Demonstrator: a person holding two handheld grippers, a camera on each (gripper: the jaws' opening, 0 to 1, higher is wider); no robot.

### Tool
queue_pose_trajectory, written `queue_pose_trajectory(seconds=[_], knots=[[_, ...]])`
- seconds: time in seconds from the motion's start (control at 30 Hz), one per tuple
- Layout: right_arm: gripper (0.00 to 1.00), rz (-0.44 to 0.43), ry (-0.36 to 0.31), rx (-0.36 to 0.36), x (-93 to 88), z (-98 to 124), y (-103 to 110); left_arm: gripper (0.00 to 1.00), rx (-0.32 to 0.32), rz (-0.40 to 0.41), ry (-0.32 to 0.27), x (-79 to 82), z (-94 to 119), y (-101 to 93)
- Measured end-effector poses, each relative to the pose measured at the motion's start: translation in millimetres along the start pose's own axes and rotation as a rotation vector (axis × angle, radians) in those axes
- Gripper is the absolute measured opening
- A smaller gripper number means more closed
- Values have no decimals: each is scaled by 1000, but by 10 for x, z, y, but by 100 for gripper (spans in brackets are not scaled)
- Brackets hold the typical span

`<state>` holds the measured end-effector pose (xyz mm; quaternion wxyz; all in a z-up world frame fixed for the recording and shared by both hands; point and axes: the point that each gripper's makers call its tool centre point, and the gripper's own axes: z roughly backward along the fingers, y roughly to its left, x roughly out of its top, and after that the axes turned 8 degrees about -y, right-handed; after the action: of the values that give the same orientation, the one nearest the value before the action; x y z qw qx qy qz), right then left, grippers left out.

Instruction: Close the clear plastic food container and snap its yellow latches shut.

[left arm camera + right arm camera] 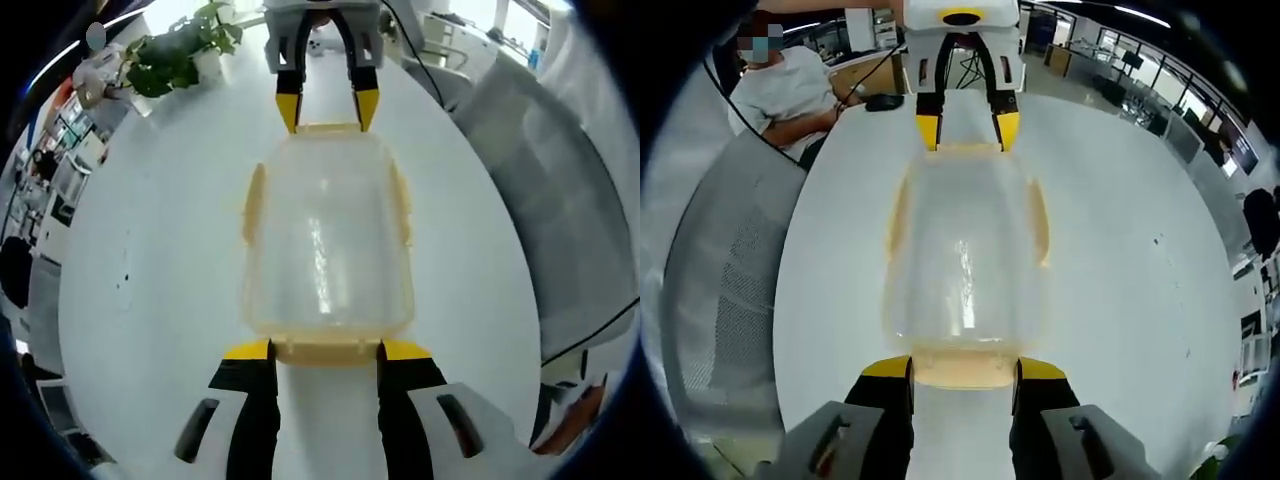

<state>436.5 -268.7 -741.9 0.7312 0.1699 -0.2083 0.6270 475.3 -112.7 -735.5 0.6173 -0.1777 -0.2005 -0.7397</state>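
A clear plastic food container (325, 240) (965, 250) lies lid-on on the white round table (150, 300) (1120, 260). Yellow latches run along its long sides (254, 205) (1038, 220) and across both ends. My left gripper (326, 351) stands open at one end, with that end's latch (325, 350) between its yellow tips. Facing it from the far end is my right gripper (327, 108) (965, 371), also open, its tips flanking the other end latch (965, 368). In the right gripper view the left gripper (967, 128) sits at the top. Whether the tips touch the latches is unclear.
A potted plant (180, 50) stands on the table beyond the right gripper. Grey mesh chairs (560, 200) (730, 260) sit by the table's edge. A person (790, 90) sits behind the table, near a dark object (883, 101) with a cable.
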Motion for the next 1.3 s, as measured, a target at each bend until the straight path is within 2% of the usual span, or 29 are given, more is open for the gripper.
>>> queue_pose_trajectory(seconds=[0.9,1.3], knots=[[35,-35,-14,10,-78,8,57,36,-17,-3,-24,33,-76,-49],[36,-51,-22,20,-61,-17,86,37,-34,0,-26,-3,-89,-80]])
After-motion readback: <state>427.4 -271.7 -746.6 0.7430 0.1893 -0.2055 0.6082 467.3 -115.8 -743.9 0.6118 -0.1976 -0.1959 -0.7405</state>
